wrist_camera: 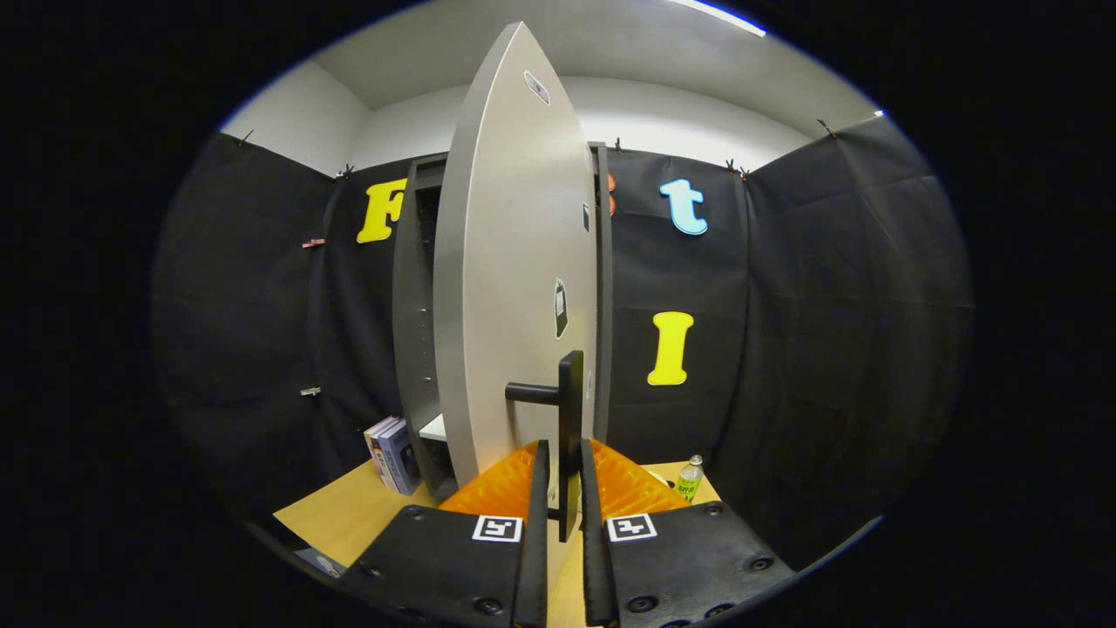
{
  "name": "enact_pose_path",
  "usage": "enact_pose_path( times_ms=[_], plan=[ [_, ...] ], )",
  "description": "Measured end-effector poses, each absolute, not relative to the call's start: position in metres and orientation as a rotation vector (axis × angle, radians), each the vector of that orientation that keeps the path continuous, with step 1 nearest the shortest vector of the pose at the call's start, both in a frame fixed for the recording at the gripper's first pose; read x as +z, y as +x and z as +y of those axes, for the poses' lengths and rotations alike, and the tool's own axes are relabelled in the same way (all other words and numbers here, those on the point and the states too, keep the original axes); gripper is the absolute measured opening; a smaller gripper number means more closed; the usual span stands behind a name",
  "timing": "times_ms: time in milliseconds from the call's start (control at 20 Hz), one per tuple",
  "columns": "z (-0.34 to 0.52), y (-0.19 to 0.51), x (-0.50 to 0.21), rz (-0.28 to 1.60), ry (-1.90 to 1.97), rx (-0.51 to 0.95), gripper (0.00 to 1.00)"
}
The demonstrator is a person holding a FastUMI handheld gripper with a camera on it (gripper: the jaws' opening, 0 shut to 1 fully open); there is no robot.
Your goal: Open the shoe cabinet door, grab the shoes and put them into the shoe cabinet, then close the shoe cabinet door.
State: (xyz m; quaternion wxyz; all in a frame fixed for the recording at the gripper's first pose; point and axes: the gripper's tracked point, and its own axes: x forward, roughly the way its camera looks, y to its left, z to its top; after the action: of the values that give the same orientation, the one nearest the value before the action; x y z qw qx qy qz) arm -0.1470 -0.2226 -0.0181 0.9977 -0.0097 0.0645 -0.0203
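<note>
- Clamping my gripper [558, 488] onto the black bar handle [569, 427], I hold the grey cabinet door [514, 288] ajar at twelve o'clock.
- Pulling off-axis could slip both fingers off the handle.

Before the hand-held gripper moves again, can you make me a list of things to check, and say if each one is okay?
1. Hand-held gripper around the handle: ok. The vertical bar of the black handle sits between the two fingers.
2. Fingers pressing firmly on the handle: cannot tell. They stand close on both sides, but contact is not clear.
3. Cabinet door open: ok. It is swung out, edge-on to the gripper, with the cabinet interior dark behind it.
4. Door's path: ok. The books stand left of the cabinet and the bottle right, both off the door.
5. Shoes ready to grab: cannot tell.
</note>
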Motion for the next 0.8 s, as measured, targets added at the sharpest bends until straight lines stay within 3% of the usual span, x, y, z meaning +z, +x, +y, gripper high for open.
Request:
enact_pose_path(
  times_ms=[150, 800],
  plan=[
    [-0.240, -0.157, -0.019, 0.121, -0.018, -0.068, 0.16],
    [-0.294, -0.167, -0.020, 0.105, 0.041, -0.144, 0.15]
  ],
)
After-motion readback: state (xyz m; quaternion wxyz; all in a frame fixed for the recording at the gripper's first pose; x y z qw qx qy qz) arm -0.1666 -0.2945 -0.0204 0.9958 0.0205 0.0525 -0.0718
